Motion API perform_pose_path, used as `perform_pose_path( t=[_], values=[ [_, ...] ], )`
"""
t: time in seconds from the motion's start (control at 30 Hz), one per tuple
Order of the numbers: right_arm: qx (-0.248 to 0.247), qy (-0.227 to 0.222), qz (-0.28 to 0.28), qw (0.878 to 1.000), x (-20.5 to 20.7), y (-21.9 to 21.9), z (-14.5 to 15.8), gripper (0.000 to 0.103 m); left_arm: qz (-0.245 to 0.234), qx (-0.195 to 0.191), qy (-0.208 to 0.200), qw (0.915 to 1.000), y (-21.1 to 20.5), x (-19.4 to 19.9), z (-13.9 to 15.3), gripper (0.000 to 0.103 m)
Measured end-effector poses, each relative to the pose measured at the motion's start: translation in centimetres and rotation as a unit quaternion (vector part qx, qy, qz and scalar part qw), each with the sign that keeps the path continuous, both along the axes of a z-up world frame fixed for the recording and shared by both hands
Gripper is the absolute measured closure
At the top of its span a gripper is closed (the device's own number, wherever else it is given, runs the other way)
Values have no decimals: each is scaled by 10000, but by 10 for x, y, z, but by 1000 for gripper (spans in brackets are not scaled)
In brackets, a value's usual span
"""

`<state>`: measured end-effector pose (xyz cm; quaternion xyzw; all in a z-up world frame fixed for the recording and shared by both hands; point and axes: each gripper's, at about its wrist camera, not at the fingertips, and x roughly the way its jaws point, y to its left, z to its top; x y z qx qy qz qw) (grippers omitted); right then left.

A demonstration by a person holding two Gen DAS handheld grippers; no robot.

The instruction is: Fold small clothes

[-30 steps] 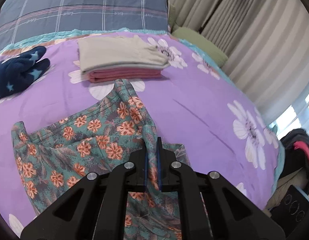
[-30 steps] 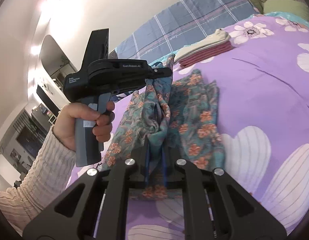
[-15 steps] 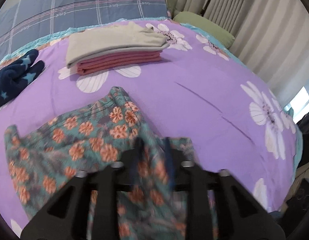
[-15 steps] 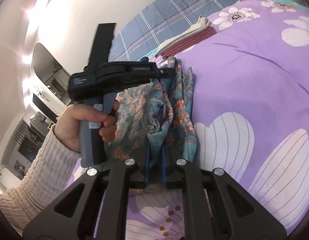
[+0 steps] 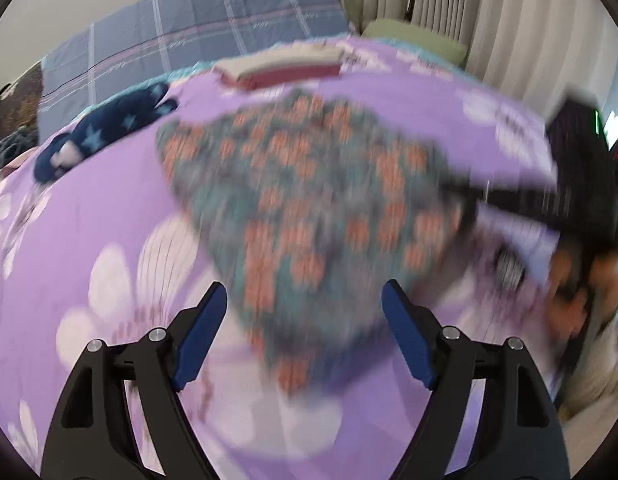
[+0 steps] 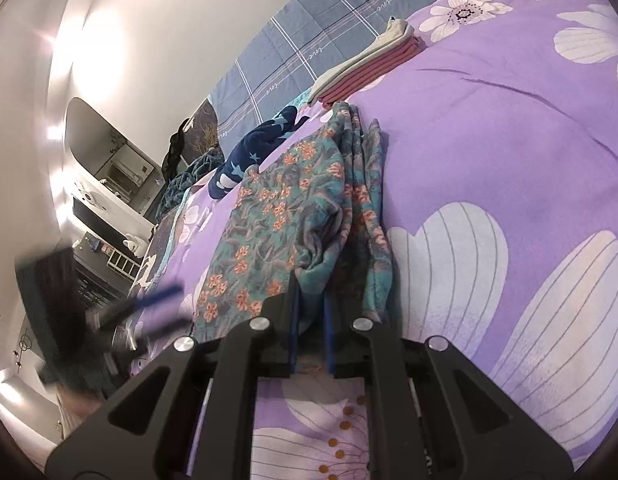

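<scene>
The right gripper (image 6: 309, 326) is clamped on a bunched edge of the floral garment (image 6: 269, 216), which stretches ahead over the purple bedspread (image 6: 489, 140). The left gripper (image 5: 305, 320) is opening, apparently empty, the blurred garment lying just beyond it.

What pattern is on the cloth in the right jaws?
Teal floral cloth with orange-pink flowers and grey leaves. Sharpest in the right wrist view.
</scene>
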<state>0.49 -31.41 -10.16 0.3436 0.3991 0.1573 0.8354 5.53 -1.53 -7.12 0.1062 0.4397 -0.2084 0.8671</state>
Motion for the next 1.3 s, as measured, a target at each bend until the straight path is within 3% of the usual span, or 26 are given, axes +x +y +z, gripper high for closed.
perform_pose_path(
  t=[0.07,0.27,0.37,0.43,0.5,0.67,0.7,0.77,0.83,0.87,0.93,1.0,1.03,1.07,1.17,1.3],
  values=[
    [76,-24,-10,10000,3,2,7,93,-35,40,76,10000,4,-10,-11,23],
    [-98,-443,-95,9989,-2,11,41,94,620,383,-455,9963,15,-3,-20,23],
    [-189,-87,-384,9990,-7,-1,25,94,784,620,-460,9939,23,-4,-30,23],
    [-244,395,-410,9981,-5,-6,1,94,798,521,-356,9948,31,-6,-36,23],
    [-234,562,-399,9973,-8,-6,-11,90,822,408,-322,9953,37,-7,-36,23],
    [-566,283,-658,9958,-19,-10,12,78,666,243,-227,9972,38,-16,-26,23],
    [-768,67,-659,9948,-22,-6,23,78,600,121,-182,9980,39,-18,-22,27],
    [-963,-275,-479,9938,-21,2,36,78,347,-407,-145,9985,40,-28,-5,49],
    [-1044,-538,-128,9930,-17,16,43,78,154,-845,-135,9962,40,-31,10,78],
    [-1130,-548,-10,9921,-13,22,43,78,112,-973,-184,9950,39,-29,15,83],
    [-1384,-335,15,9898,-3,29,34,78,111,-934,-360,9949,31,-21,15,85],
    [-1633,202,-111,9863,7,26,12,82,242,-709,-158,9971,24,-4,-5,85],
    [-1715,361,-144,9844,10,24,3,89,283,-611,33,9977,23,2,-18,85],
    [-1759,483,-170,9831,12,21,-7,101,313,-513,278,9978,21,8,-35,85],
    [-1554,466,-120,9867,7,14,-14,103,261,-564,150,9980,21,5,-43,85],
    [-1734,497,29,9836,9,18,-5,100,152,-467,262,9984,19,8,-37,83]
  ],
)
